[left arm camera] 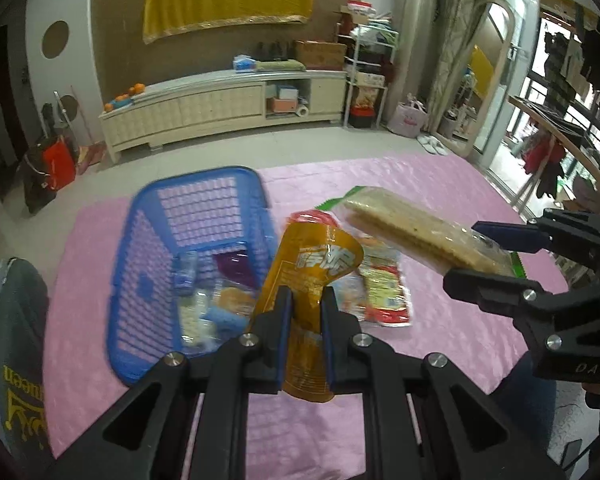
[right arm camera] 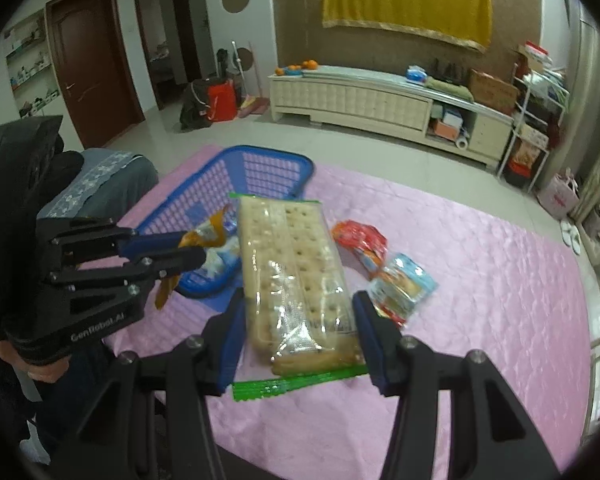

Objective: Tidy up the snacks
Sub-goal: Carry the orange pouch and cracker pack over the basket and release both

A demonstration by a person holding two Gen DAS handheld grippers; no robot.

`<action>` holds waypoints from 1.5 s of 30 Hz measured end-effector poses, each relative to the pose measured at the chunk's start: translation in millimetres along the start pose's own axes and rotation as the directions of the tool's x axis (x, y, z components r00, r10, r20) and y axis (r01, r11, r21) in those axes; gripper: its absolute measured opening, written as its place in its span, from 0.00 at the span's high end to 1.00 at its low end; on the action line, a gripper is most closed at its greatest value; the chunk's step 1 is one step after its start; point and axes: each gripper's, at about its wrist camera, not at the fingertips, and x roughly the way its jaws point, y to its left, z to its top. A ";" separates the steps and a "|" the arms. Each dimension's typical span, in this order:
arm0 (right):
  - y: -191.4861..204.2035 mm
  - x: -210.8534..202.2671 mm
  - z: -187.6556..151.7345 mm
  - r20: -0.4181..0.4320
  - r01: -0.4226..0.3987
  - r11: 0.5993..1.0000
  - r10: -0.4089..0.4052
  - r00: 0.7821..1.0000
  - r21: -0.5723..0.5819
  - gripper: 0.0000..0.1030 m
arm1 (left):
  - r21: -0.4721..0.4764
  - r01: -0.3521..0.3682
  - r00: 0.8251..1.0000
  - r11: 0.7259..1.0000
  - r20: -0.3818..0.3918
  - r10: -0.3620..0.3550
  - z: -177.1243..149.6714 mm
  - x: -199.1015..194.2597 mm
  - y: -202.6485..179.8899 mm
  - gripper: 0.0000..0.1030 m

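My left gripper (left arm camera: 306,300) is shut on an orange snack pouch (left arm camera: 314,268) and holds it above the table beside the blue basket (left arm camera: 140,248). It also shows in the right wrist view (right arm camera: 192,250), just over the basket (right arm camera: 260,160). My right gripper (right arm camera: 300,304) is shut on a long clear pack of crackers (right arm camera: 292,264) with green ends, held above the table. It shows in the left wrist view (left arm camera: 476,248) with the cracker pack (left arm camera: 404,228). The basket holds several small snack packs (left arm camera: 212,304).
A pink cloth (right arm camera: 480,280) covers the table. A red snack pack (right arm camera: 360,240) and a blue-and-red pack (right arm camera: 404,284) lie on it to the right of the crackers. A red-and-yellow pack (left arm camera: 384,292) lies right of the basket. A grey cushioned chair (right arm camera: 112,184) stands at the table's left.
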 end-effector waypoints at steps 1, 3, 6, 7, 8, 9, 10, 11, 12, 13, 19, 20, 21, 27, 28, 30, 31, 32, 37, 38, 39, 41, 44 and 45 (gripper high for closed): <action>5.2 1.3 4.1 0.003 -0.004 1.000 0.004 1.000 -0.005 0.45 | -0.008 -0.008 1.000 1.000 0.004 0.008 2.5 -0.5 8.6 0.88; 12.5 6.0 11.5 0.006 -0.009 1.000 0.009 1.000 -0.005 0.45 | -0.026 -0.021 1.000 0.999 0.006 0.021 5.4 -1.1 26.8 0.87; 21.2 19.3 22.0 0.002 -0.027 1.000 0.027 1.000 -0.006 0.45 | -0.043 -0.042 0.999 0.998 0.001 0.042 7.9 0.4 47.0 0.87; 24.1 23.8 25.1 -0.001 -0.031 0.999 0.031 1.000 -0.011 0.45 | -0.048 -0.050 0.999 0.998 -0.001 0.050 7.9 -0.4 52.5 0.87; 27.5 29.5 28.8 -0.006 -0.035 0.999 0.034 0.999 -0.017 0.45 | -0.051 -0.057 0.998 0.997 -0.004 0.057 8.5 0.7 57.4 0.87; 29.3 33.0 31.1 -0.010 -0.038 0.999 0.038 0.999 -0.020 0.45 | -0.056 -0.064 0.998 0.996 -0.007 0.064 7.8 2.1 63.6 0.87; 31.3 37.3 33.6 -0.015 -0.042 0.999 0.042 0.999 -0.024 0.45 | -0.064 -0.071 0.997 0.995 -0.011 0.071 7.4 4.3 70.3 0.87; 33.1 44.2 38.0 -0.021 -0.048 0.998 0.047 0.999 -0.029 0.45 | -0.073 -0.076 0.997 0.994 -0.016 0.075 7.0 6.5 76.7 0.87; 35.5 47.3 39.4 -0.024 -0.050 0.998 0.050 0.998 -0.031 0.45 | -0.080 -0.079 0.997 0.994 -0.020 0.078 6.3 8.2 81.3 0.87; 37.5 52.4 42.5 -0.029 -0.054 0.998 0.053 0.998 -0.033 0.45 | -0.087 -0.081 0.997 0.993 -0.025 0.079 5.3 10.1 85.3 0.87; 52.7 83.9 56.4 -0.070 -0.077 0.996 0.073 0.995 -0.056 0.45 | -0.118 -0.091 0.995 0.989 -0.059 0.084 0.3 25.0 105.0 0.87; 54.8 88.2 57.2 -0.079 -0.080 0.995 0.075 0.994 -0.058 0.45 | -0.123 -0.091 0.994 0.988 -0.063 0.084 -0.1 27.4 105.7 0.87; 56.4 93.2 58.1 -0.092 -0.083 0.995 0.077 0.993 -0.062 0.45 | -0.127 -0.091 0.994 0.988 -0.067 0.083 -1.1 29.7 107.5 0.87; 75.2 120.8 55.0 -0.161 -0.116 0.986 0.096 0.982 -0.121 0.45 | -0.148 -0.098 0.993 0.984 -0.081 0.086 -7.7 37.1 118.4 0.87; 78.4 124.5 52.6 -0.174 -0.123 0.983 0.099 0.980 -0.135 0.45 | -0.157 -0.097 0.993 0.983 -0.083 0.085 -8.2 36.9 120.3 0.87; 83.7 131.7 47.2 -0.202 -0.139 0.978 0.106 0.974 -0.155 0.45 | -0.167 -0.097 0.993 0.981 -0.085 0.084 -9.4 35.6 122.9 0.87; 85.8 134.3 44.7 -0.214 -0.150 0.975 0.114 0.970 -0.161 0.45 | -0.170 -0.099 0.993 0.980 -0.085 0.086 -10.4 34.7 123.4 0.87; 87.6 136.8 43.1 -0.226 -0.160 0.973 0.121 0.967 -0.165 0.45 | -0.171 -0.101 0.992 0.980 -0.086 0.087 -11.2 34.1 123.8 0.87; 95.4 145.1 40.5 -0.258 -0.163 0.970 0.113 0.960 -0.179 0.38 | -0.170 -0.098 0.993 0.981 -0.085 0.085 -15.6 30.1 120.6 0.87; 95.2 145.6 40.6 -0.263 -0.161 0.972 0.112 0.958 -0.173 0.35 | -0.168 -0.097 0.993 0.981 -0.086 0.084 -15.6 28.9 118.2 0.87; 94.1 144.6 40.4 -0.264 -0.169 0.972 0.123 0.957 -0.161 0.29 | -0.166 -0.095 0.993 0.982 -0.085 0.082 -16.2 27.8 117.6 0.87; 91.5 140.9 40.8 -0.257 -0.173 0.974 0.132 0.957 -0.146 0.21 | -0.160 -0.090 0.994 0.983 -0.082 0.078 -17.2 25.6 117.0 0.87; 83.4 129.7 42.9 -0.227 -0.163 0.980 0.134 0.965 -0.116 0.17 | -0.157 -0.080 0.995 0.984 -0.080 0.068 -16.8 23.6 115.7 0.87; 80.8 126.9 44.4 -0.217 -0.155 0.982 0.130 0.967 -0.104 0.16 | -0.157 -0.076 0.995 0.985 -0.079 0.064 -17.3 23.3 115.0 0.87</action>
